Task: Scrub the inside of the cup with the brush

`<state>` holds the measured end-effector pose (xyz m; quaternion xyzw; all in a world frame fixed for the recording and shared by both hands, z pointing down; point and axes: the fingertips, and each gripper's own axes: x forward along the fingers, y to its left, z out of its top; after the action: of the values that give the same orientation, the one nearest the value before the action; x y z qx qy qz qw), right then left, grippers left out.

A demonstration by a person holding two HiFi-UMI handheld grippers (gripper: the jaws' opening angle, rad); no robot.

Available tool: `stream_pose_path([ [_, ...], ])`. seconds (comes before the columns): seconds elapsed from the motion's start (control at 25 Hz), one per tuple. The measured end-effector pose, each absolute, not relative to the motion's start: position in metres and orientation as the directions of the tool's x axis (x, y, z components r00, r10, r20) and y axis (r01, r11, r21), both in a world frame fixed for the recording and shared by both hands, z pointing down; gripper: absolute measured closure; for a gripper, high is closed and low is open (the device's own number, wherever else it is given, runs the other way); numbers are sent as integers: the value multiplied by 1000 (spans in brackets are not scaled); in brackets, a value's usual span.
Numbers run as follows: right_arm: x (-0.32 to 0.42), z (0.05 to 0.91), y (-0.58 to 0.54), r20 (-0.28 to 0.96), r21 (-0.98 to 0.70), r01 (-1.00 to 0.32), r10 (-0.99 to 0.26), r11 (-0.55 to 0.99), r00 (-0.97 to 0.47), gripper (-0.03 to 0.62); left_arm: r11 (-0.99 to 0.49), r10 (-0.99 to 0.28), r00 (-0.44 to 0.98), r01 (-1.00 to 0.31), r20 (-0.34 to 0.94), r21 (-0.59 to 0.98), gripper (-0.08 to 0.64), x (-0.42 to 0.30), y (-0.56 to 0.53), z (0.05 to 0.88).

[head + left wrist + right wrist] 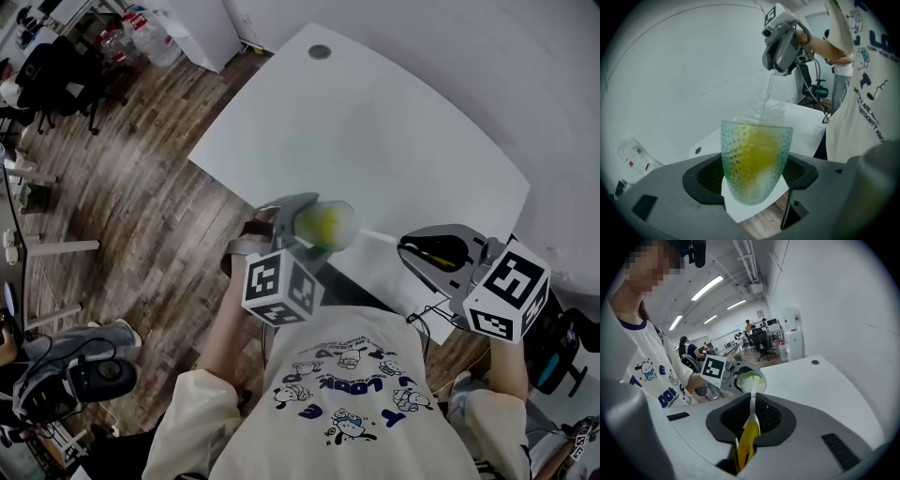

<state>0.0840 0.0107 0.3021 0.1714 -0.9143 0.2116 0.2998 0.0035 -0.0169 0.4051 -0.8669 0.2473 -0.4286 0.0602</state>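
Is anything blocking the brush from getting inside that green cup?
Nothing visible does. The cup has an open mouth, and the brush has its bristles right at the rim, with its handle clamped in the right tongs.

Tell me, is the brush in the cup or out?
In: the brush stem enters the cup mouth; some bristles show above the rim.

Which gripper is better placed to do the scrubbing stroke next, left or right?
Right. The right gripper is shut on the brush by its handle, with the bristles at the mouth of the cup. The left gripper is shut on the cup, so it probably should just hold it steady.
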Motion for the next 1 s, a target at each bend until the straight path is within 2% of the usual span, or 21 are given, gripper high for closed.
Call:
stream_pose_path([
  [0.6, 85, 301, 10, 627, -273, -456, -202, 847, -752, 549, -877, -461, 442, -361, 770, -317, 189, -10, -16, 424],
  [1.0, 76, 306, 3, 632, -267, -458, -204, 848, -747, 549, -878, -468, 445, -328, 763, -347, 189, 0, -23, 417],
])
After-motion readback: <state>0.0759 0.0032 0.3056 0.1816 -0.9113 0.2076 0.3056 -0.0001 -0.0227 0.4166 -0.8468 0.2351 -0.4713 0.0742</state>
